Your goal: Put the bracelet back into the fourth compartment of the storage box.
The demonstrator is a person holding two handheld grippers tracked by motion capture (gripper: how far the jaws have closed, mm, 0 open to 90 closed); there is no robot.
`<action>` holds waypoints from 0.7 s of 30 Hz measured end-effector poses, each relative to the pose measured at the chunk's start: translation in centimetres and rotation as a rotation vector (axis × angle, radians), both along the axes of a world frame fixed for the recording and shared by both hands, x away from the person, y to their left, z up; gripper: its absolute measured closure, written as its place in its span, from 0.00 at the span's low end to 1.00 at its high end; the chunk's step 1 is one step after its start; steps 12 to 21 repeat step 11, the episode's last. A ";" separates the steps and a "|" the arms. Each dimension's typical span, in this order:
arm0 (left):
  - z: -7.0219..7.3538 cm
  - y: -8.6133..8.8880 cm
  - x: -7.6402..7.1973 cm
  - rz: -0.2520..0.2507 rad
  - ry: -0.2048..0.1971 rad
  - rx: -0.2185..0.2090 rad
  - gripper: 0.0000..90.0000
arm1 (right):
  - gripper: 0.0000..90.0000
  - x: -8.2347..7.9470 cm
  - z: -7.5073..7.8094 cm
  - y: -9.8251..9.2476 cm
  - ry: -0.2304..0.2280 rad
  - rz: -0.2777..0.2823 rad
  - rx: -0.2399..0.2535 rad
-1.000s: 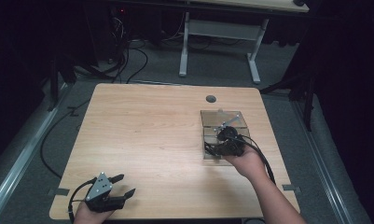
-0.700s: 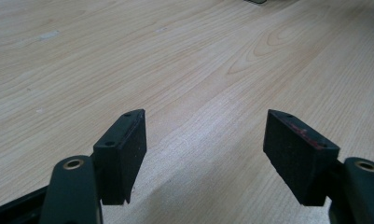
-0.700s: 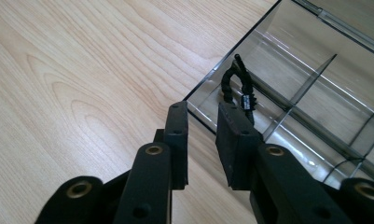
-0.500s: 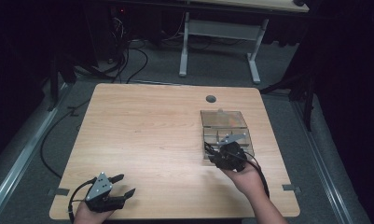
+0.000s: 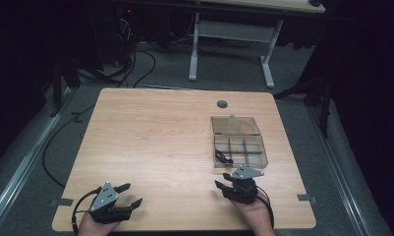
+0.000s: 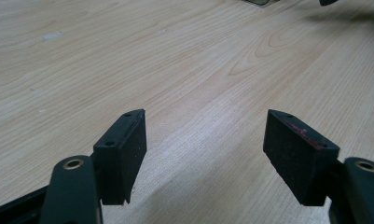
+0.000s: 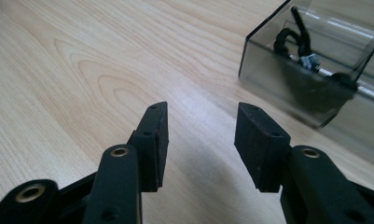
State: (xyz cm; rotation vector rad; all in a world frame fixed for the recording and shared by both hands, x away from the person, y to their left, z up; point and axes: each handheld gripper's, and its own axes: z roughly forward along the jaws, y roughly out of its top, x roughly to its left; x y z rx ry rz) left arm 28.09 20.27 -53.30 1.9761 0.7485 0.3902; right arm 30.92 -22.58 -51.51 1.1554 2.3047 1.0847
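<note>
Left tool (image 5: pixel 128 194) low, jaws wide apart; right tool (image 5: pixel 223 180) jaws just opening, nothing between.

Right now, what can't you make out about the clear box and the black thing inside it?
- Black item in the clear box: a tangled dark cable-like shape in the right gripper view, blurred by the smoky wall; too small in the high view to identify.
- Box's far compartments: cut off by the right gripper view's top and right edges; contents too small in the high view.
- Box in the left gripper view: just a corner at the top edge.
</note>
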 end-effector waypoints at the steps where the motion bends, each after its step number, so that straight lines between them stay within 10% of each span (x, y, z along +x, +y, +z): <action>1: 0.0 0.0 0.0 0.000 -0.001 0.000 0.34 | 0.60 -0.3 -0.6 0.0 -0.010 0.001 0.017; 21: 0.0 -0.1 0.0 0.004 -0.001 0.004 0.34 | 0.57 -0.7 -1.4 -0.1 -0.035 -0.009 0.041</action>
